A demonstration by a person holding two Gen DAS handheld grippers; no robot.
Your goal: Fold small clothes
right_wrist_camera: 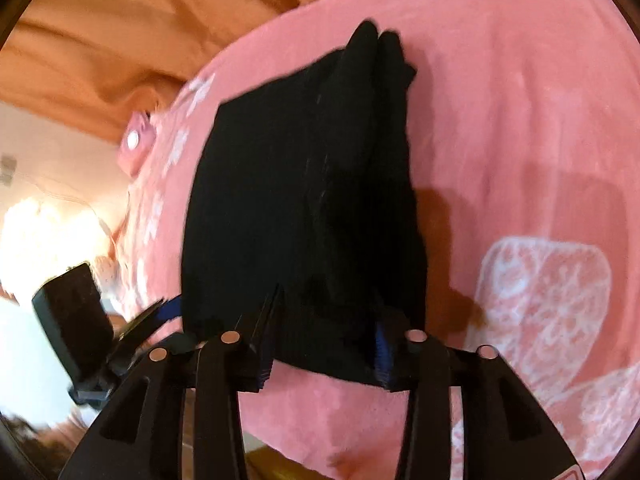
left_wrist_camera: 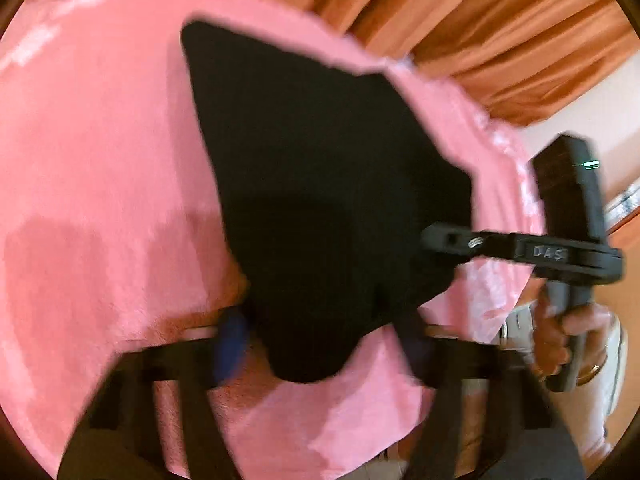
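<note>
Pink fleecy blanket (left_wrist_camera: 100, 160) is spread over the whole work surface, with a paler white lace-like pattern (right_wrist_camera: 548, 300) seen in the right wrist view. Orange pleated curtain (left_wrist_camera: 460, 8) is seen behind the blanket's far edge.

Black knit garment (left_wrist_camera: 320, 208) is laid on the blanket, roughly central in both views. Its long axis is run from the grippers away toward the curtain, and it is narrowed to a point at the far end. In the right wrist view two small peaks are shown at that far tip and a fold ridge is run lengthwise down the cloth. The near hem is lifted slightly off the blanket at both corners.

Left gripper (left_wrist_camera: 324, 344) is placed at the near hem with the cloth's near lobe between its blue-padded fingers (left_wrist_camera: 232, 340); motion blur is heavy, so pad contact cannot be told.

Right gripper (right_wrist_camera: 324, 344) is closed onto the garment's near edge, with cloth bunched between its fingers (right_wrist_camera: 382, 354). It is also seen from the side in the left wrist view, held by a person's hand (left_wrist_camera: 576, 332), with its tip clamped on the garment's right edge.
</note>
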